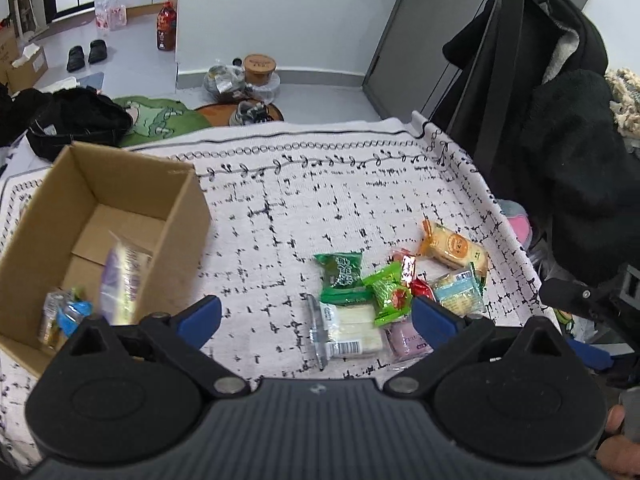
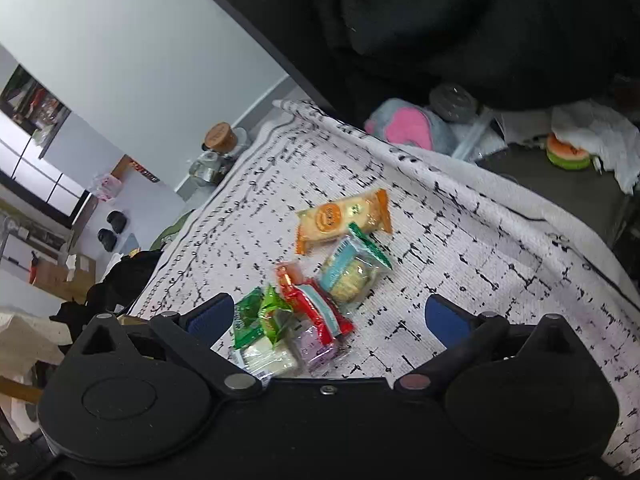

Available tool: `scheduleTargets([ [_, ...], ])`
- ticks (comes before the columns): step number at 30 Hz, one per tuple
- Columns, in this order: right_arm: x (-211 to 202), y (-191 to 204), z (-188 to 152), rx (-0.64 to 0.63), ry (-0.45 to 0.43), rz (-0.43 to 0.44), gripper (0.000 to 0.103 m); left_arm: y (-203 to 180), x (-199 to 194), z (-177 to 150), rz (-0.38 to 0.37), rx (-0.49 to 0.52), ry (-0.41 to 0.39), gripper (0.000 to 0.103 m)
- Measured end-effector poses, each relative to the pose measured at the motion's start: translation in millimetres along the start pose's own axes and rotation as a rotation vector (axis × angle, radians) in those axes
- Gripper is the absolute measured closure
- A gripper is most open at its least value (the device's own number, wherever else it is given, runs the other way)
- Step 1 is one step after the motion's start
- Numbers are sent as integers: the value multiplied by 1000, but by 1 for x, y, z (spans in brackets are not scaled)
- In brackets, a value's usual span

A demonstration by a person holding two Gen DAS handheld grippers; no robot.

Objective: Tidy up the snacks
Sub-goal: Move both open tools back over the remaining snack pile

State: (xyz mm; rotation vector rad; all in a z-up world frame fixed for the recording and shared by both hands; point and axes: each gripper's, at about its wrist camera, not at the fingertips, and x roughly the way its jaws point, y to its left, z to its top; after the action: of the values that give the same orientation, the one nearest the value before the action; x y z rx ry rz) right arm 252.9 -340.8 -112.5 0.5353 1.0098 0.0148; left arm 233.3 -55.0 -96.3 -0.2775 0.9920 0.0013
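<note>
The snacks sit in a loose pile on the patterned cloth [image 1: 320,208] over the tabletop, toward its right side. In the left wrist view: an orange cracker pack [image 1: 454,249] at the far end, a clear pack w/ blue label [image 1: 458,291] just beside it, a red wrapper [image 1: 421,287] partly under its neighbours, a dark green pack [image 1: 341,274], a bright green pack [image 1: 391,294] overlapping it, a white bar pack [image 1: 352,334] w/ barcode at the near end, and a pale purple pack [image 1: 406,340] touching it.

The cardboard box [image 1: 168,216] stands open on the left of the cloth, well apart from the pile. Inside — a blurred purple-and-white pack [image 1: 122,280] tilted against the right wall, plus a small clear pack w/ blue print [image 1: 64,316] in the near corner.

Left claw [image 1: 316,316] is released, blue pads spread wide, nothing between them; it hangs over the cloth btwn box and pile. Right claw [image 2: 330,318] is also released — pads wide apart, w/ the near end of the pile lying in the gap below, not touched as far as the view shows.

Beyond the tabletop: dark clothing [image 1: 568,152] heaped at right, a pink-and-grey plush [image 2: 404,128] by the cloth edge, black slippers [image 1: 86,54] on the floor.
</note>
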Motion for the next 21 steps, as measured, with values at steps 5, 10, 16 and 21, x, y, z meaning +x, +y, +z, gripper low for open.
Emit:
scheduleTargets([
  [5, 12, -4, 1, 9, 17, -4, 19, -4, 22, -5, -16, -23, 34, 6],
  [10, 25, -5, 1, 19, 53, 12, 34, -4, 44, -10, -34, -55, 78, 21],
  [16, 36, -3, -1, 3, 74, 18, 40, -4, 67, -10, -57, -77, 122, 35],
  [21, 45, -4, -3, 4, 88, -1, 41, -5, 88, -13, -57, -77, 160, 36],
])
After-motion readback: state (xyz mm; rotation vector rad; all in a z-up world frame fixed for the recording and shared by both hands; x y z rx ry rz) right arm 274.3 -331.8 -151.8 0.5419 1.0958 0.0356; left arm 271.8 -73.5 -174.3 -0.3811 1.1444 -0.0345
